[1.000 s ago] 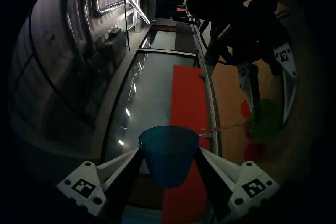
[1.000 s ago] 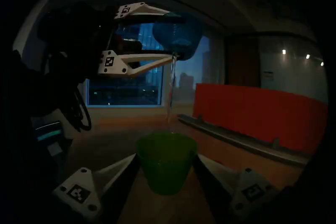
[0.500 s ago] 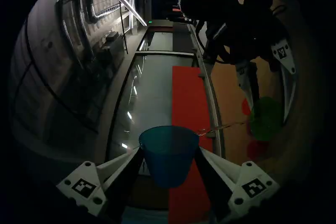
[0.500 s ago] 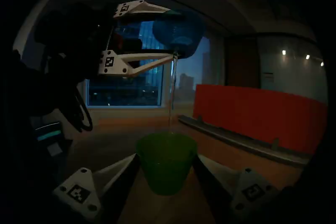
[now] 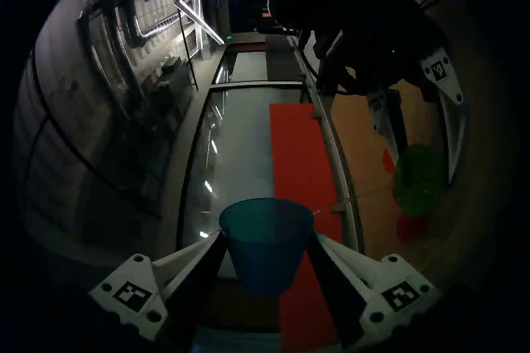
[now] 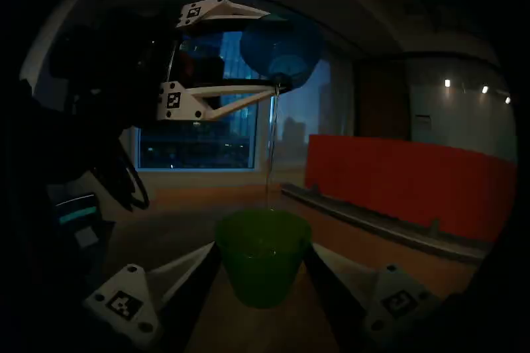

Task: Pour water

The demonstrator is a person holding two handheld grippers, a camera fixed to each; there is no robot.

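Note:
My left gripper point(image 5: 266, 253) is shut on a blue cup point(image 5: 266, 247), tipped on its side. In the right gripper view that blue cup point(image 6: 281, 51) hangs high with its mouth turned toward me, held by the left gripper point(image 6: 265, 48). A thin stream of water point(image 6: 270, 148) falls from its rim into the green cup point(image 6: 263, 257). My right gripper point(image 6: 263, 263) is shut on the green cup, which stands upright low over the wooden table point(image 6: 265, 326). The left gripper view shows the green cup point(image 5: 419, 177) at the right between the right gripper's fingers point(image 5: 381, 121).
An orange-red panel point(image 6: 424, 177) runs along the table's far right edge behind a grey rail point(image 6: 377, 224). A large window point(image 6: 199, 134) with night city lights lies behind the blue cup. A person's dark-sleeved arm and cables point(image 6: 99, 88) fill the left.
The blue cup has tipped further, showing more of its inside to the right gripper view. The stream has thinned. The green cup has stayed in place.

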